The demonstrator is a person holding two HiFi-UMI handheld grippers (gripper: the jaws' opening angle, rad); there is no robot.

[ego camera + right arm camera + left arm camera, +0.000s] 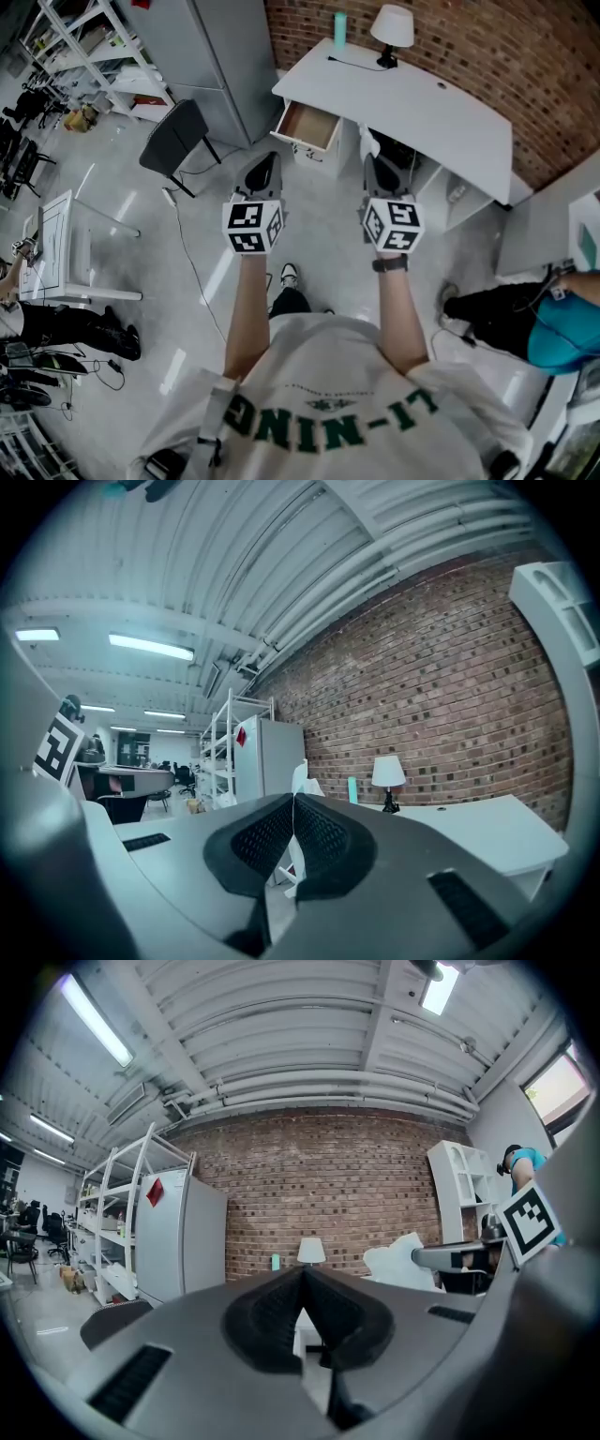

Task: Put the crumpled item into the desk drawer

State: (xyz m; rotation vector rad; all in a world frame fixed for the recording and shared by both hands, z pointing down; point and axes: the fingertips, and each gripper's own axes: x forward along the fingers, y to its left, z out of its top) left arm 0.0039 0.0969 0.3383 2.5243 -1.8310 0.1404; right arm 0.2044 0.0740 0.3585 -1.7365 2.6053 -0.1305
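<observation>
The crumpled item (369, 142) is a white wad of paper pinched in my right gripper (377, 161), which is shut on it in the air in front of the white desk (441, 112). In the right gripper view the paper (302, 778) sticks out past the closed jaws of the right gripper (293, 799). The desk drawer (309, 124) stands pulled open at the desk's left end, its wooden inside bare. My left gripper (262, 167) is shut on nothing, level with the right one and short of the drawer. From the left gripper (303, 1274), the paper (396, 1258) shows at the right.
A white lamp (392, 28) and a teal bottle (339, 30) stand on the desk's far edge by the brick wall. A black chair (176, 136) and a grey cabinet (220, 56) are left of the drawer. A person in teal (562, 328) is at the right.
</observation>
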